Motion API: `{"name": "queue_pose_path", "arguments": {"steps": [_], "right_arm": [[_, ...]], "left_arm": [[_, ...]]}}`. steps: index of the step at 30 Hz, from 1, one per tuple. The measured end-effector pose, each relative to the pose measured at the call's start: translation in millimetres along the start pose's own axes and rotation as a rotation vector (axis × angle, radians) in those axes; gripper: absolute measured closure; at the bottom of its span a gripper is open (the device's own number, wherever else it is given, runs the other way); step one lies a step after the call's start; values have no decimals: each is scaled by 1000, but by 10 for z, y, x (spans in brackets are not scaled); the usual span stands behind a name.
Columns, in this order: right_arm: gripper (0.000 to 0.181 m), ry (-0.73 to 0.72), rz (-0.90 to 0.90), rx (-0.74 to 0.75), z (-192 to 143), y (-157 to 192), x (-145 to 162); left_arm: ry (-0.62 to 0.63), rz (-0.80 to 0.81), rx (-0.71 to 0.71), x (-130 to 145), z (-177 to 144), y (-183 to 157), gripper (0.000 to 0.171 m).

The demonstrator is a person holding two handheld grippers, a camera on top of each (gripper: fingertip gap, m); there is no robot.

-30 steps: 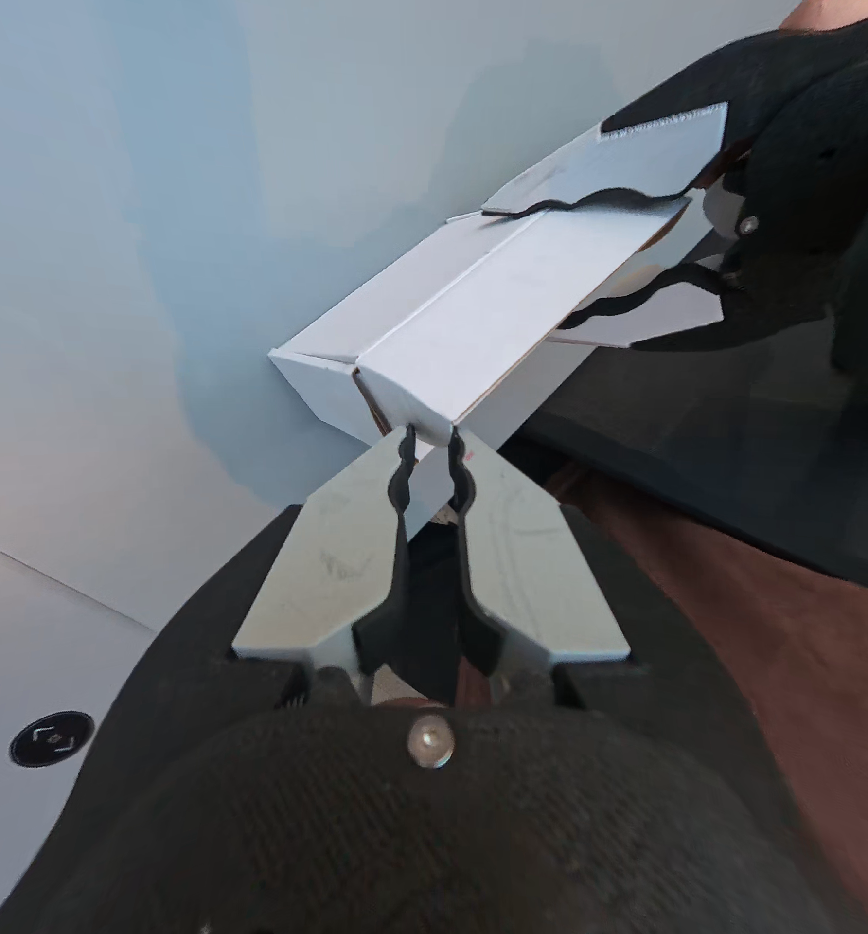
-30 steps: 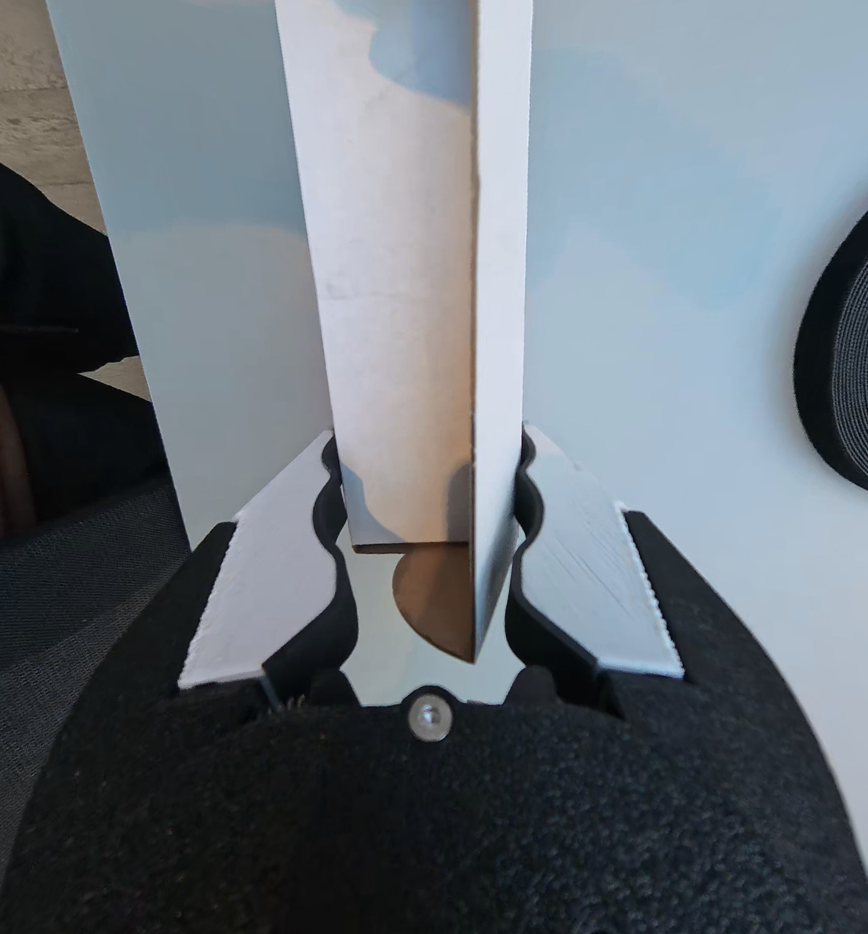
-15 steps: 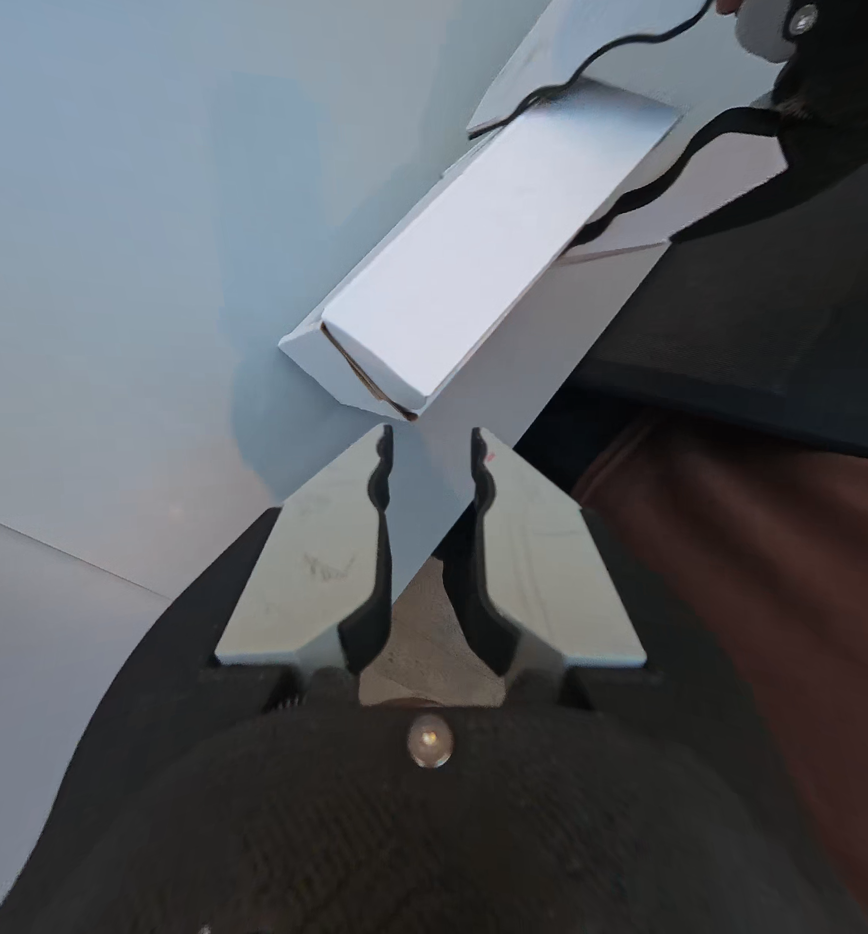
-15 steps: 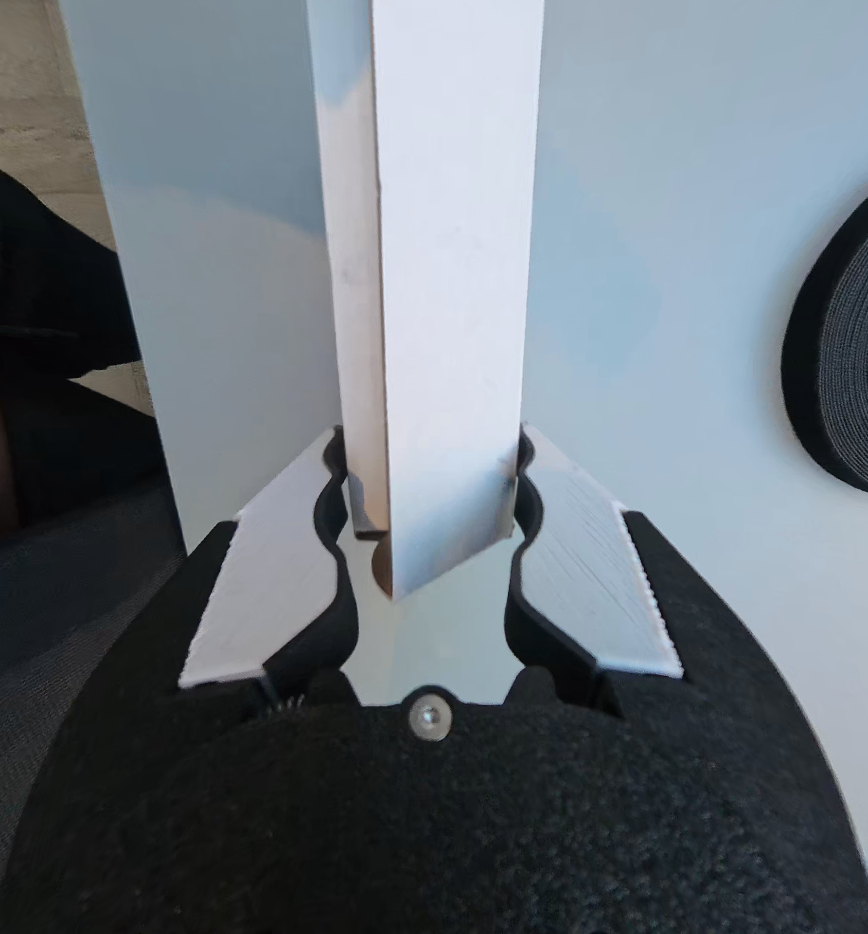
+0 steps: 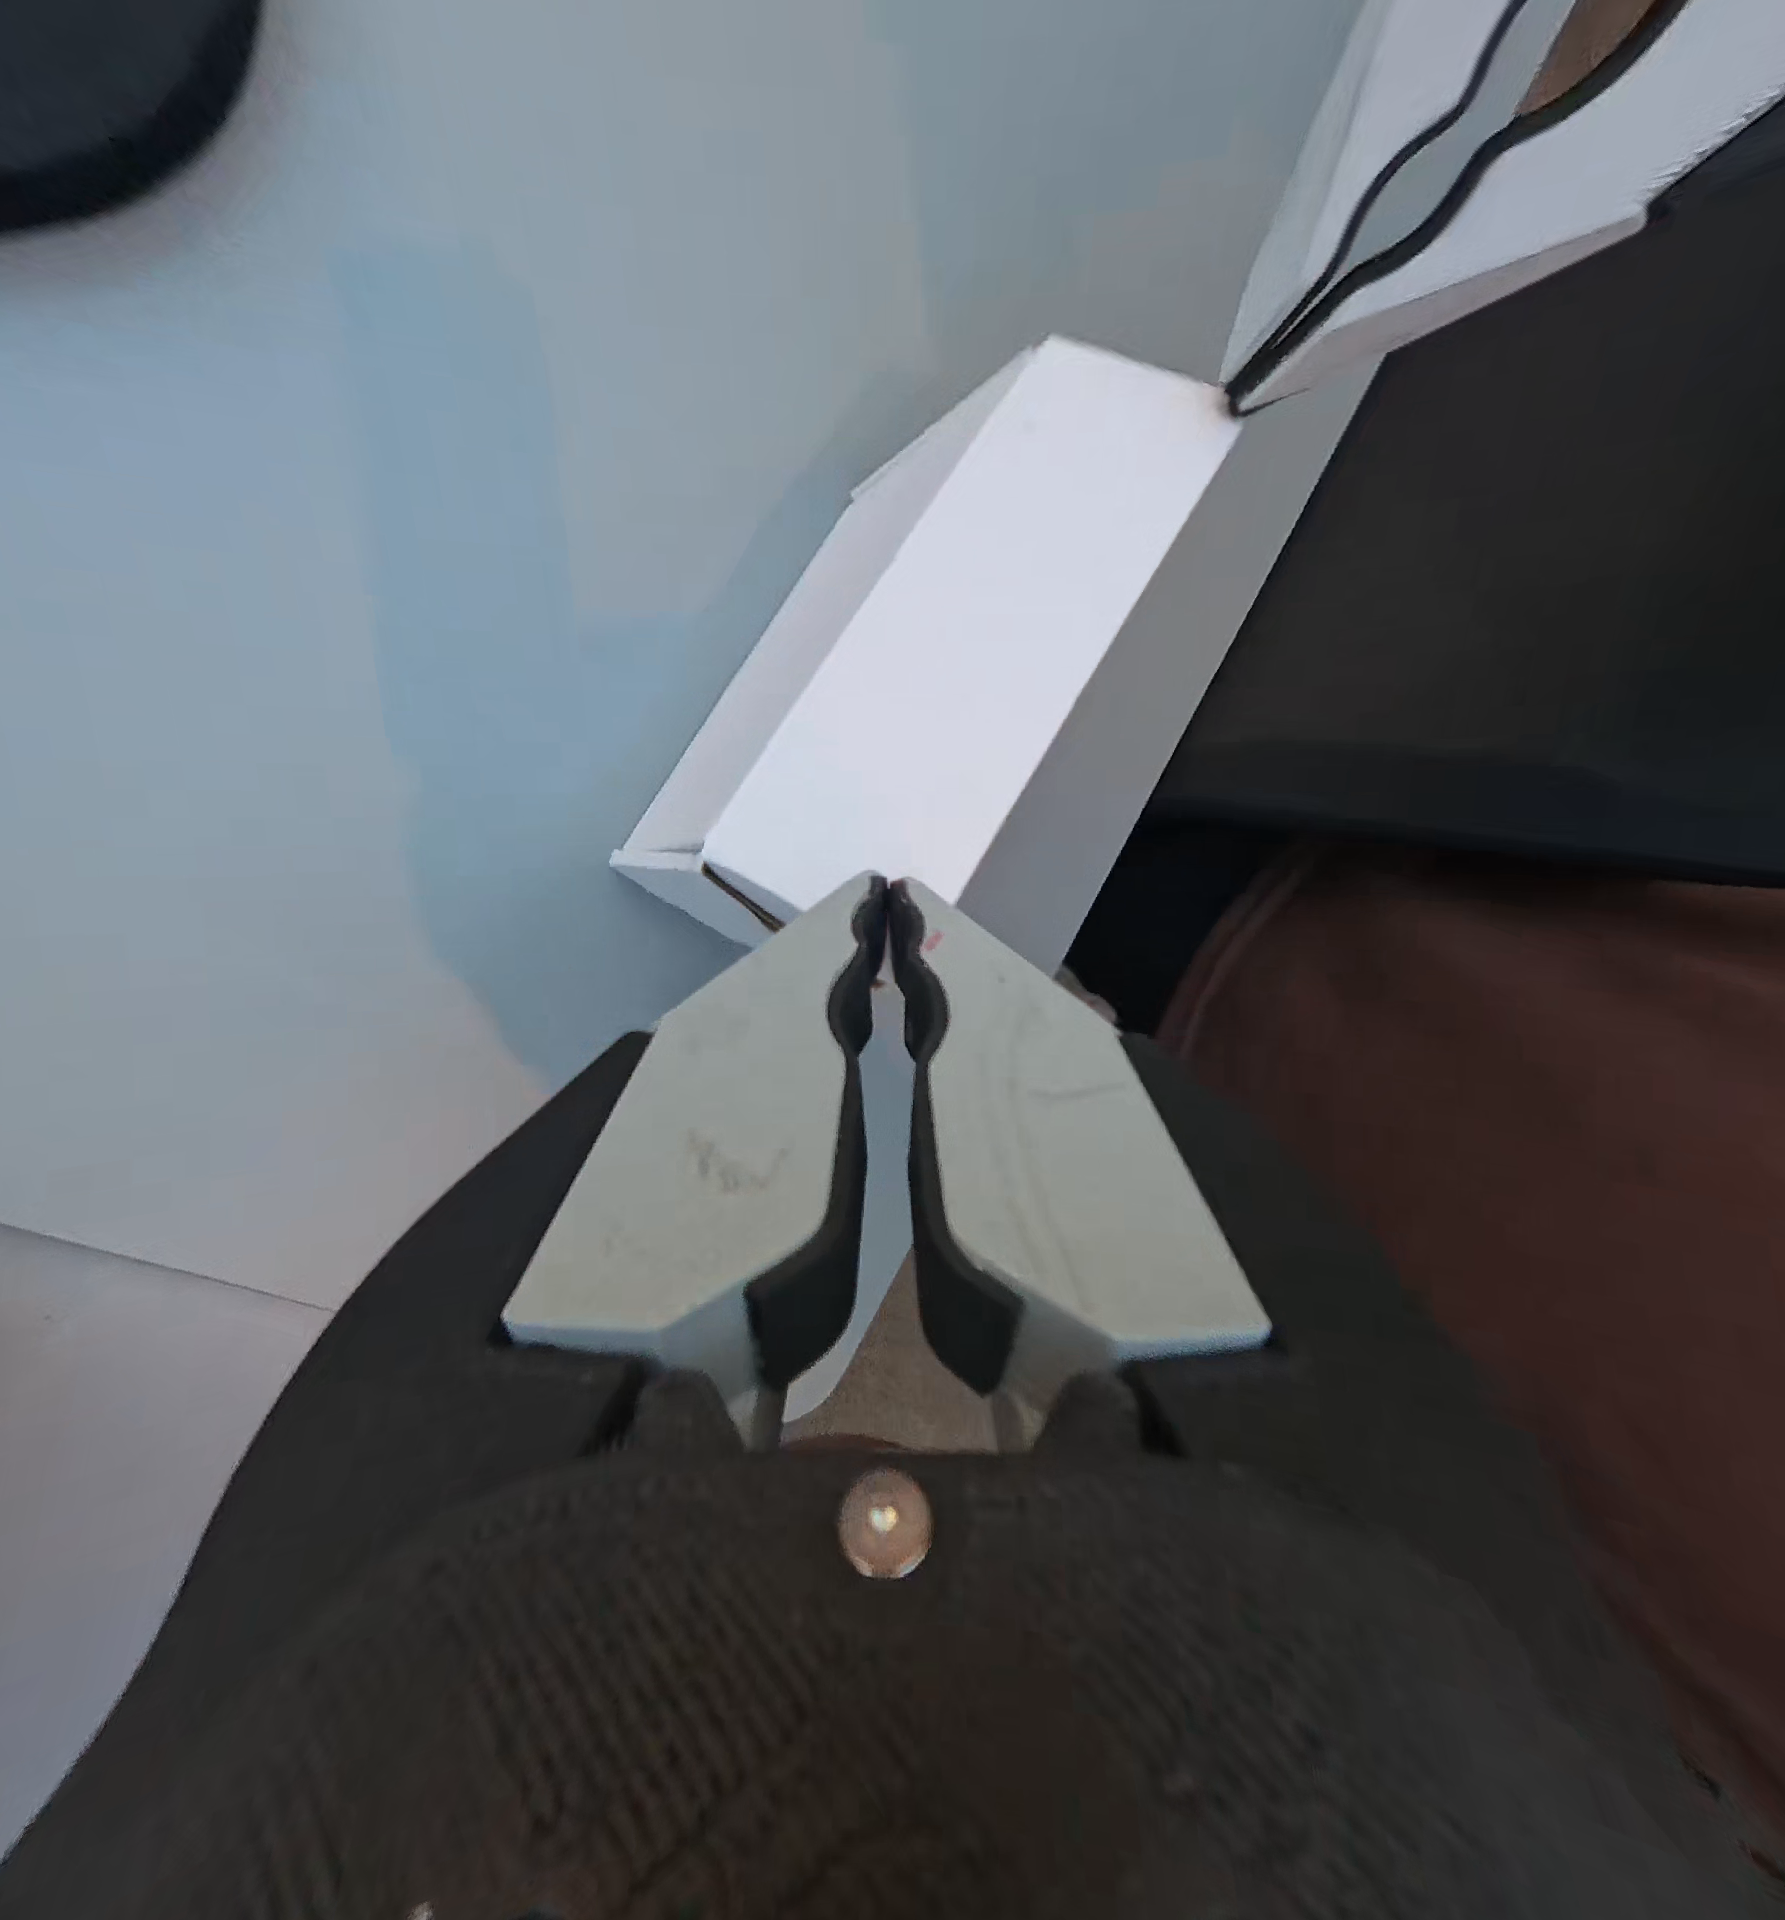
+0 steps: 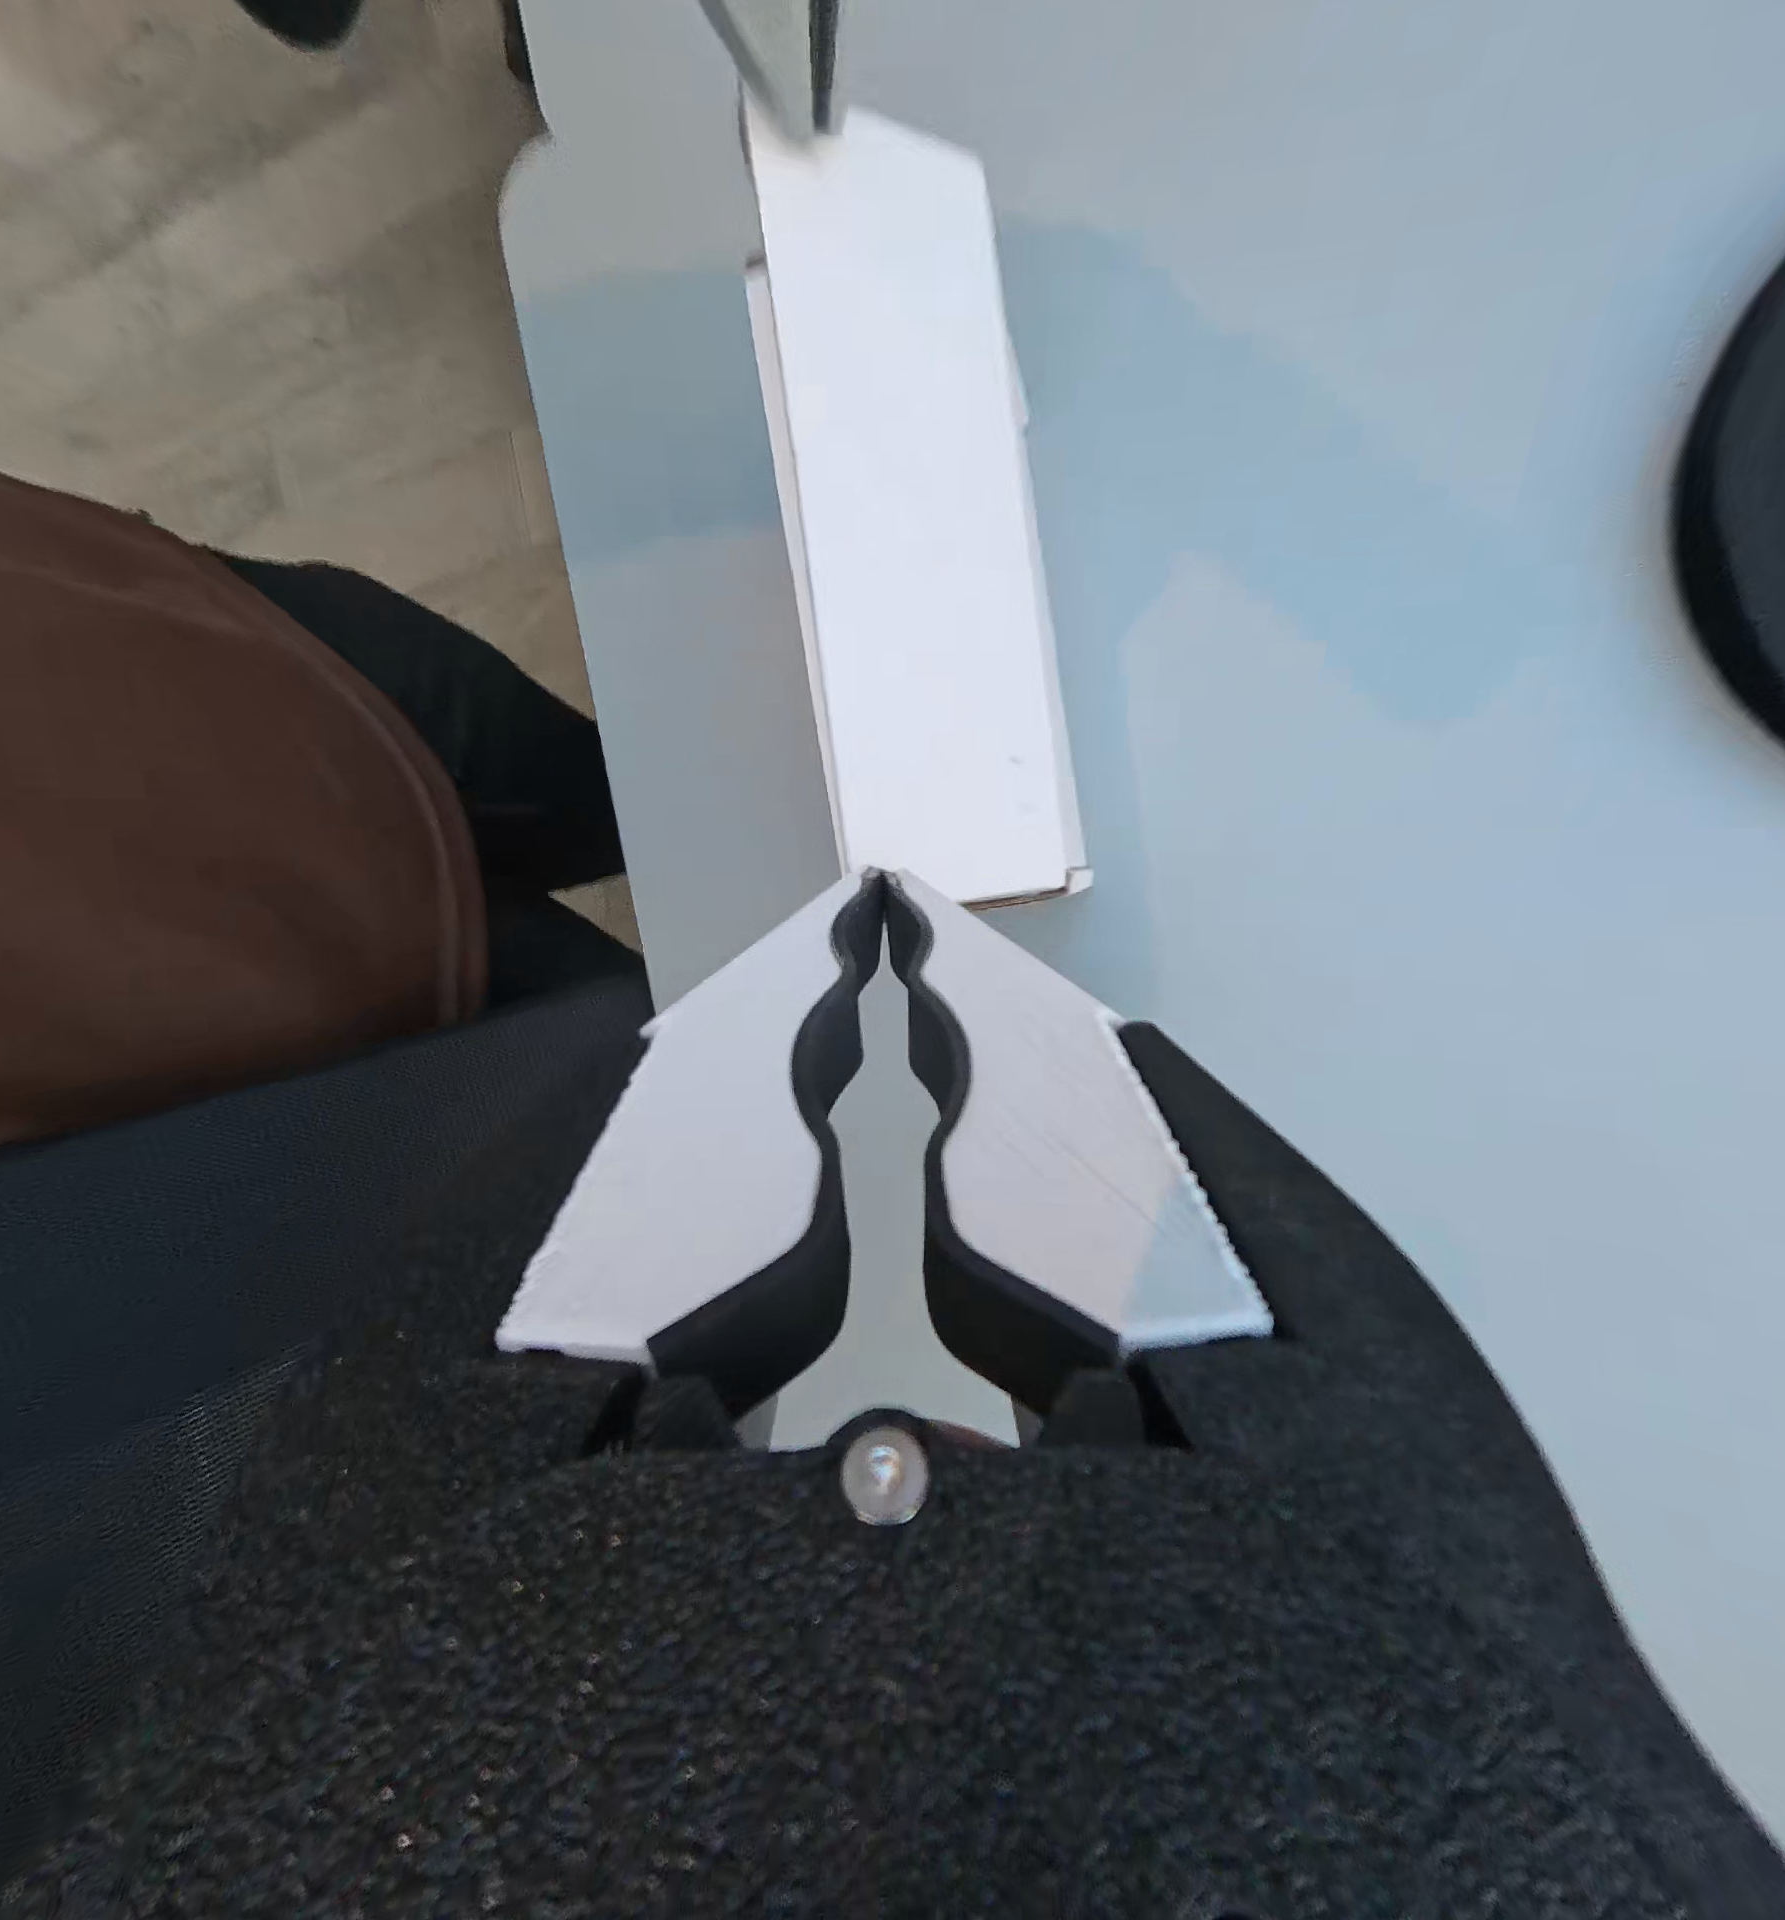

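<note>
Both tools (image 5: 886,885) (image 6: 880,878) now off white box (image 5: 955,665), tips together.

- Soft daylight, fairly bright; the pale surface (image 5: 348,623) takes a bluish cast.
- The white box (image 5: 971,644) ahead of the left tool (image 5: 888,888) gleams, its shadow falling leftward.
- Motion blur smears the dark round thing (image 6: 1771,540) right of the right tool (image 6: 880,878).
- Wide-angle bending at edges.
</note>
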State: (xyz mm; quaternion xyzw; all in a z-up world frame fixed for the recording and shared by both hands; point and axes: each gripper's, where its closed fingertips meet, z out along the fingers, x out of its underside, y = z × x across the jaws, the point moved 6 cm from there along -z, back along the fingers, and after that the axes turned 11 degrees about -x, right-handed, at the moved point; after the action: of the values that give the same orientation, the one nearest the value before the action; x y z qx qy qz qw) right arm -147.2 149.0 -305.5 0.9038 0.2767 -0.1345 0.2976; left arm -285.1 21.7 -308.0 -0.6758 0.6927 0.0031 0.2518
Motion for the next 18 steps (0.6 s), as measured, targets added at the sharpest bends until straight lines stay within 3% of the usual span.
{"name": "queue_pose_path", "arguments": {"steps": [3,9,12,15,16,18], "right_arm": [[181,47,19,-19,196,-7,68],[181,43,97,-77,279,-85,118],[181,106,55,0,267,-62,79],[181,97,4,46,247,-17,-21],[181,118,6,65,272,-53,-4],[181,140,14,82,278,-100,-8]], "left_arm": [[12,-16,-1,84,157,-12,171],[-29,-13,-52,160,261,-52,171],[-6,-44,-81,201,230,-103,171],[-36,51,-141,219,175,-228,171],[29,82,-181,295,240,-209,171],[17,35,-144,273,245,-192,171]]}}
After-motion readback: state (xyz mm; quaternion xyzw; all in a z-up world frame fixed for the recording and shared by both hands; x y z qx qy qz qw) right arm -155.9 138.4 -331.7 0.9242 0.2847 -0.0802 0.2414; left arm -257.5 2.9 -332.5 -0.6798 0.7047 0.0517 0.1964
